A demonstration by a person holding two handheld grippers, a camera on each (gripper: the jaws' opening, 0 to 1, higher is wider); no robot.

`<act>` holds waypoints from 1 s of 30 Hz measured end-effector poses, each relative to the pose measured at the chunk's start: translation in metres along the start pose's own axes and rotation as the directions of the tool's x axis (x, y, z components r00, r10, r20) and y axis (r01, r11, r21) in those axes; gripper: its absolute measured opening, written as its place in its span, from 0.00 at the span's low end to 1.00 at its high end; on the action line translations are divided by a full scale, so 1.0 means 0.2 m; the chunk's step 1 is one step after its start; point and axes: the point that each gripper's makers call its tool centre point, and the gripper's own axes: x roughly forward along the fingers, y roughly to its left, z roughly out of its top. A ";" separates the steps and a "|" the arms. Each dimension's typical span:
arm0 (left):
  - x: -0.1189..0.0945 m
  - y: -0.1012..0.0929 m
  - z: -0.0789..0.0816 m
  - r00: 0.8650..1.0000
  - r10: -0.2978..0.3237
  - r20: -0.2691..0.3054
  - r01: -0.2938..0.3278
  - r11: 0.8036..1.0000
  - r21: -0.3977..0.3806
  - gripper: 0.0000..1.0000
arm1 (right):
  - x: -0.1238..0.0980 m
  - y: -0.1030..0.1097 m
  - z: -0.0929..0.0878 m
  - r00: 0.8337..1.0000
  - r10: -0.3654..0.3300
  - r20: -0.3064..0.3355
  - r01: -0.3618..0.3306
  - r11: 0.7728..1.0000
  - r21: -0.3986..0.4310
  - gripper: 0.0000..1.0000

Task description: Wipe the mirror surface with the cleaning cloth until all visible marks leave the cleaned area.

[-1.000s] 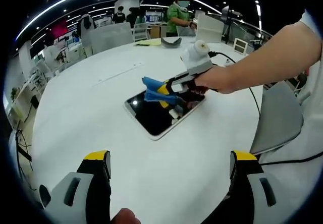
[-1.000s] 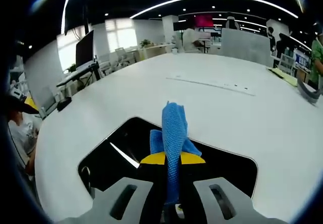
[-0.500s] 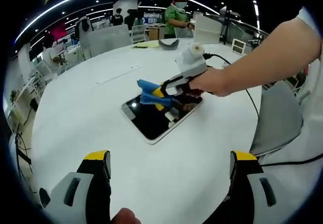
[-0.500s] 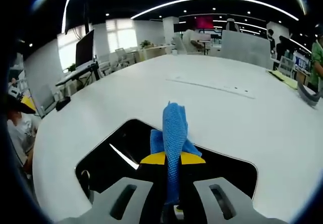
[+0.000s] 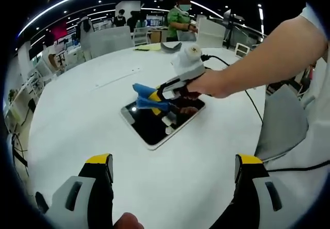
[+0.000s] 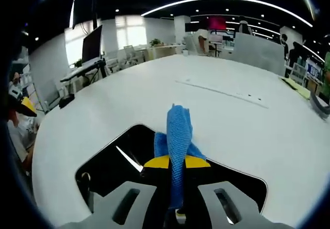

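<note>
Count, both views combined:

- Mirror (image 5: 157, 121): 1, flat on the worktop (image 5: 77, 131).
- Cleaning cloth (image 6: 178, 136): 1, blue, pinched between the jaws of the right gripper (image 6: 177, 163).
- Grippers: 2; the left gripper (image 5: 172, 166) has its jaws spread wide apart, nothing between them.
- Worktop: 1, white, rounded.
- Hand (image 5: 209, 83): 1 on the right gripper.
- Grey chair (image 5: 281, 123): 1 at the near edge.
- Person in green top (image 5: 181, 17): 1; others in the background too small to count.
- Monitor (image 6: 92, 45): 1 on a far desk.
</note>
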 end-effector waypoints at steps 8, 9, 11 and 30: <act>-0.01 0.05 -0.03 1.000 0.014 0.024 -0.013 0.999 -0.043 0.99 | 0.02 0.08 0.02 0.999 0.039 0.004 -0.038 0.999 -0.025 0.03; -0.01 0.05 -0.03 0.999 0.018 0.026 -0.016 0.998 -0.057 0.99 | 0.02 0.09 0.02 0.999 0.040 0.004 -0.040 0.999 -0.023 0.03; -0.02 0.04 -0.03 0.999 0.020 0.035 -0.018 0.998 -0.059 0.99 | 0.03 0.11 0.02 0.999 0.052 0.003 -0.052 0.998 -0.032 0.03; -0.14 -0.07 -0.06 0.999 0.044 0.030 -0.043 0.999 -0.032 0.99 | -0.06 0.36 -0.05 0.989 0.146 -0.021 -0.148 0.983 -0.106 0.03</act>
